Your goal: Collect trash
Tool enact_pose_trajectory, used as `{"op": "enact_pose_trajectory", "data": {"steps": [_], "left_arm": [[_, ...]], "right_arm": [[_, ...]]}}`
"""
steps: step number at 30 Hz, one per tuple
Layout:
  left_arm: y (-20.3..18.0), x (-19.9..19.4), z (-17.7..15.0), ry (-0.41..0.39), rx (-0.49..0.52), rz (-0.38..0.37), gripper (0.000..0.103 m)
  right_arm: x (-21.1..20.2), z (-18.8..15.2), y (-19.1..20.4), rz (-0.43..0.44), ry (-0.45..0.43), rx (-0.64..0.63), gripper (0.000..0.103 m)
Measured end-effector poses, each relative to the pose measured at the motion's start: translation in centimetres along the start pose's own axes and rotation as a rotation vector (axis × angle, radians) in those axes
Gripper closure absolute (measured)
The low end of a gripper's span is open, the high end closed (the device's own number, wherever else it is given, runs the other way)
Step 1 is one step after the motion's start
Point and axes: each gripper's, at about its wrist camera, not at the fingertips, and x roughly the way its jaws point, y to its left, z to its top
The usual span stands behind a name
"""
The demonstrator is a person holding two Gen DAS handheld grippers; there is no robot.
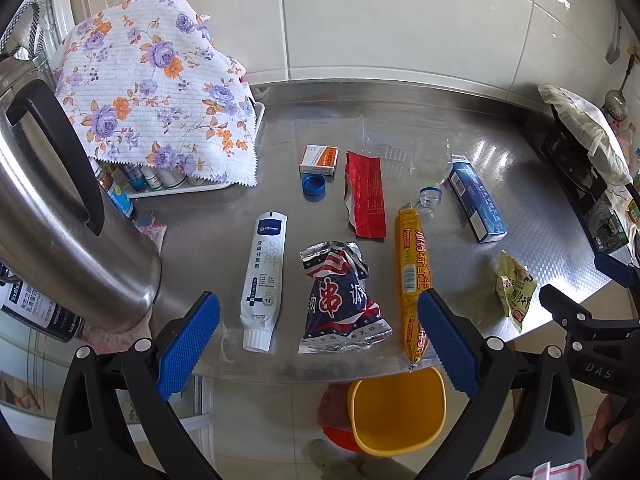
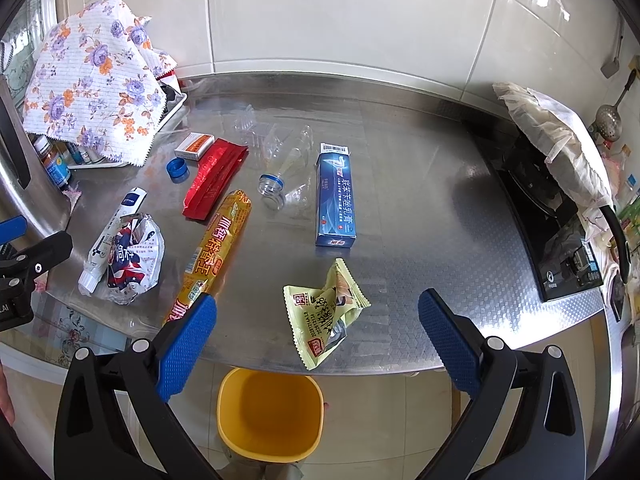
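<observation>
Trash lies on a steel counter (image 1: pixel 520 200): a crumpled foil snack bag (image 1: pixel 342 300) (image 2: pixel 132 264), a yellow sausage wrapper (image 1: pixel 414 276) (image 2: pixel 218 248), a red wrapper (image 1: pixel 366 194) (image 2: pixel 214 178), a green-yellow snack wrapper (image 1: pixel 514 290) (image 2: pixel 326 312), a blue bottle cap (image 1: pixel 314 186) (image 2: pixel 178 169) and a clear crushed bottle (image 2: pixel 286 172). A yellow bin (image 1: pixel 398 410) (image 2: pixel 270 414) stands on the floor below the counter edge. My left gripper (image 1: pixel 320 338) is open over the foil bag. My right gripper (image 2: pixel 318 338) is open over the green-yellow wrapper.
A white tube (image 1: pixel 264 276), a blue toothpaste box (image 1: pixel 476 200) (image 2: pixel 336 196) and a small orange-white box (image 1: pixel 319 160) also lie there. A steel kettle (image 1: pixel 56 208) and a cloth-covered rack (image 1: pixel 160 92) stand left. A stove (image 2: pixel 556 224) sits right.
</observation>
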Motion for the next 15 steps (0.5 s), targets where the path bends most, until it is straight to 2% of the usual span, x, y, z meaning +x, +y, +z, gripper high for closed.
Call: {"op": "enact_pose_trajectory", "data": {"steps": [15], "left_arm": [[-0.16,0.14,0.16,0.006,0.002,-0.005,0.005]], "right_arm": [[0.09,-0.03,-0.05,0.001,0.001,0.0,0.003]]}}
